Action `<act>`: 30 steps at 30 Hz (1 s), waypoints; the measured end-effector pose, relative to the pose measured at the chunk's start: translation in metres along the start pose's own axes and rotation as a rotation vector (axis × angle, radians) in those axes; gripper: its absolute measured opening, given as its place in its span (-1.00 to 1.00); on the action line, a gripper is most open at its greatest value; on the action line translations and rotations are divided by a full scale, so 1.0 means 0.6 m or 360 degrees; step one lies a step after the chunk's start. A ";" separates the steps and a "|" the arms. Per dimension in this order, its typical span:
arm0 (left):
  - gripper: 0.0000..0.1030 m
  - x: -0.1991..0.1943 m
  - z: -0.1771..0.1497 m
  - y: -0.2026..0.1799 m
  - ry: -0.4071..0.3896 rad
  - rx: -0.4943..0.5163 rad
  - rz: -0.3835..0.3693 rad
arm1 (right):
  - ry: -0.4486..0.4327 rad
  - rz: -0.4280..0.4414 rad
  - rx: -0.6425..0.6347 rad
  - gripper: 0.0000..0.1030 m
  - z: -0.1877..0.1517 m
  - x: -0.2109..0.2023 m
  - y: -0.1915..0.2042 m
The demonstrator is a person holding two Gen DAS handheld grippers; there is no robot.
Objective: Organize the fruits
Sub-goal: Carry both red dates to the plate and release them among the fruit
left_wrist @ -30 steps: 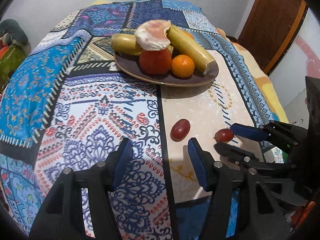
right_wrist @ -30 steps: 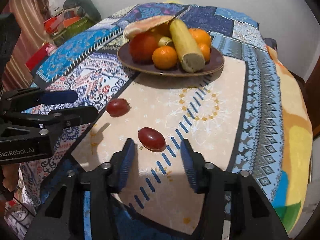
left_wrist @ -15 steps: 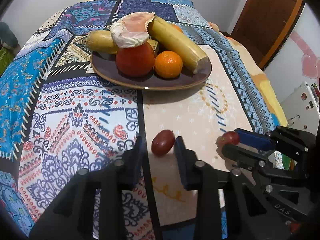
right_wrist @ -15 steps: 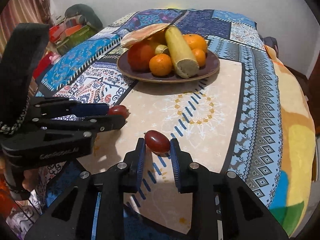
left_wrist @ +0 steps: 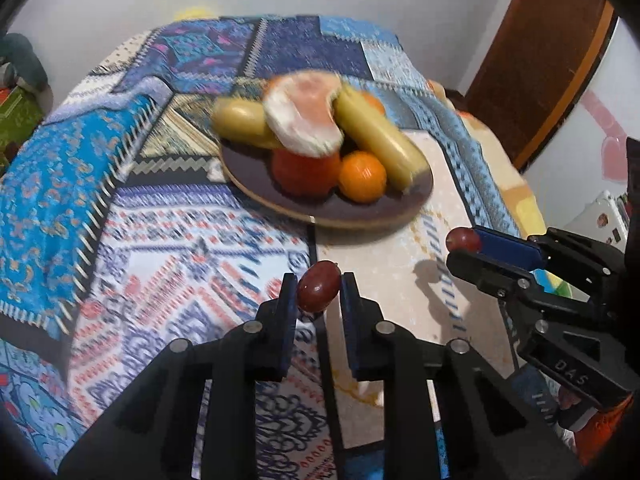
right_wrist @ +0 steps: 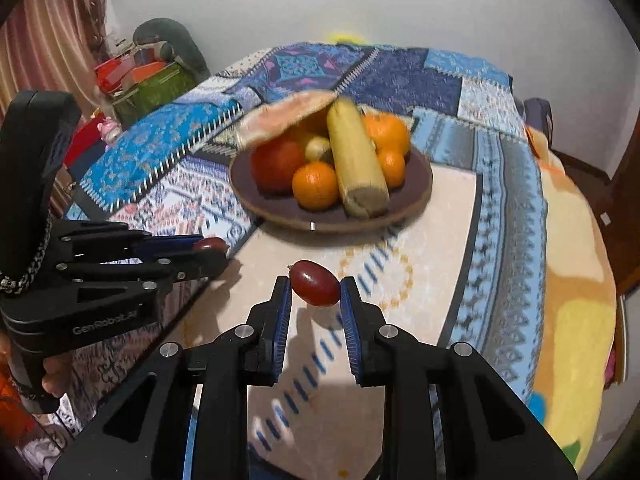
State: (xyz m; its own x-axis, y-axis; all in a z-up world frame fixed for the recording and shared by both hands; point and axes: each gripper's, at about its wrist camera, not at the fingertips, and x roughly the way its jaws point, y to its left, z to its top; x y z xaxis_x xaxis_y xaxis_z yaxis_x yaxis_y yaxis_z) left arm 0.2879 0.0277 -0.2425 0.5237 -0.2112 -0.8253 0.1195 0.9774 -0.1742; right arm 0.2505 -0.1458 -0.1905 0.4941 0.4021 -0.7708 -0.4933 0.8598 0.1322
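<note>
Your left claw (left_wrist: 319, 286) is clamped on one red grape (left_wrist: 318, 287), your right claw (right_wrist: 314, 283) on the other red grape (right_wrist: 315, 282). Both hang above the patterned tabletop (right_wrist: 424, 264), near the heaped fruit plate (right_wrist: 420, 178).

Home: patterned tablecloth (right_wrist: 508, 200), curtain (right_wrist: 48, 40)

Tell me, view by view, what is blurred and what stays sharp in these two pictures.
Left wrist view: the plate of fruit and the cloth are smeared by motion, while the left gripper and its grape are crisp. Right wrist view: plate and cloth are softly smeared too; the right gripper and its grape stay sharp. Both views bend at the edges.
</note>
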 end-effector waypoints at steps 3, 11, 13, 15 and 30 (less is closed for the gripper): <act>-0.60 -0.012 0.018 0.010 -0.0045 -0.0018 -0.0002 | -0.0033 -0.0014 -0.0017 -0.56 0.017 0.003 0.002; -0.60 0.002 0.056 0.001 -0.0080 0.0004 -0.0041 | -0.0053 -0.0009 -0.0003 -0.56 0.044 0.029 -0.008; -0.60 0.012 0.063 -0.003 -0.0076 0.0011 -0.0057 | -0.0047 -0.0009 -0.0001 -0.56 0.046 0.036 -0.009; -0.60 0.021 0.069 -0.007 -0.0070 0.0023 -0.0069 | -0.0039 -0.0009 -0.0004 -0.56 0.047 0.043 -0.010; -0.60 0.055 0.072 -0.006 -0.0052 0.0028 -0.0051 | -0.0018 0.0041 0.0008 -0.55 0.046 0.067 -0.020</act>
State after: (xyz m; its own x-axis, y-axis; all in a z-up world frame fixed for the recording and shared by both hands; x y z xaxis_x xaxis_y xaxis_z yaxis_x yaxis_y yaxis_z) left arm 0.3412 0.0166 -0.2459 0.5467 -0.2425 -0.8014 0.1513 0.9700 -0.1903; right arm 0.2962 -0.1315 -0.2061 0.4893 0.4275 -0.7601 -0.5026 0.8506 0.1549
